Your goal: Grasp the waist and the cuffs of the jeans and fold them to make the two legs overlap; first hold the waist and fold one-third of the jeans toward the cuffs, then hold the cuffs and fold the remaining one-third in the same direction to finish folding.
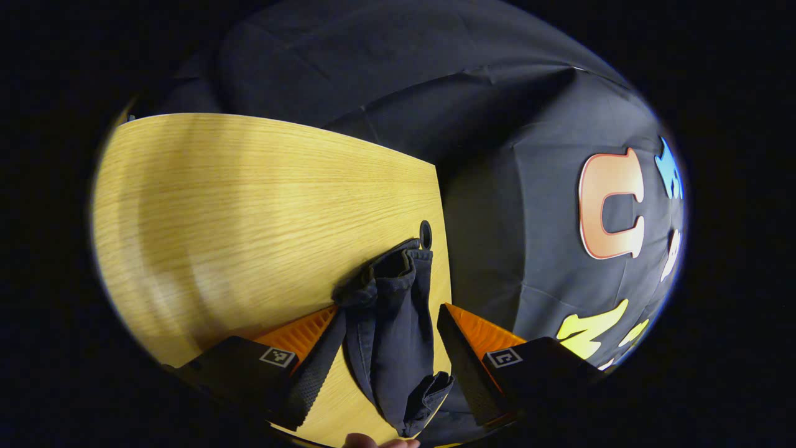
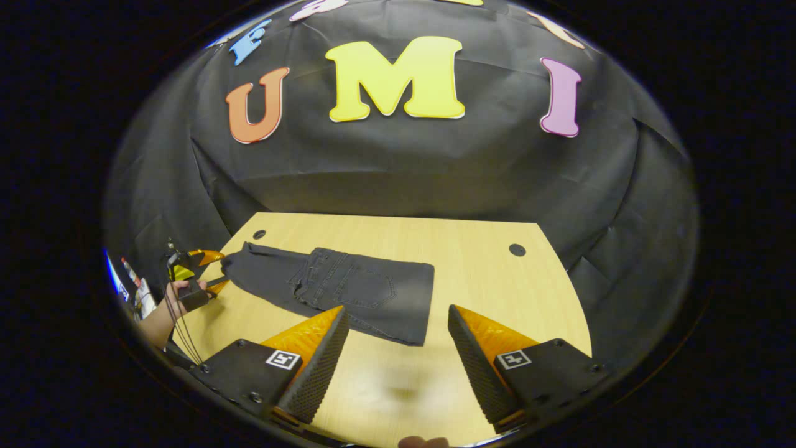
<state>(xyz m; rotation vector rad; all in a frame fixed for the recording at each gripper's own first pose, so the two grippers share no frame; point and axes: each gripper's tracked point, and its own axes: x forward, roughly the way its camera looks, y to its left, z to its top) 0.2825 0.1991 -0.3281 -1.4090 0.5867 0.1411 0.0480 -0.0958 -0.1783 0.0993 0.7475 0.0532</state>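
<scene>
Both claws stood apart: my left claw [image 1: 388,345] straddled the jeans [image 1: 392,323] cuffs for the final fold; my right claw [image 2: 398,348] hovered clear above the surface [image 2: 485,280].

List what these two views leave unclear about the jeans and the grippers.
- Left gripper view: the cuffs of the jeans lie bunched between the open left gripper; the folds hide how many layers there are, and contact with the fingers cannot be told.
- Right gripper view: the right gripper's left finger covers part of the jeans' near edge.
- Right gripper view: the left gripper is too small to judge its grip.
- Right gripper view: the items beyond the table edge at far left are too small to name.
</scene>
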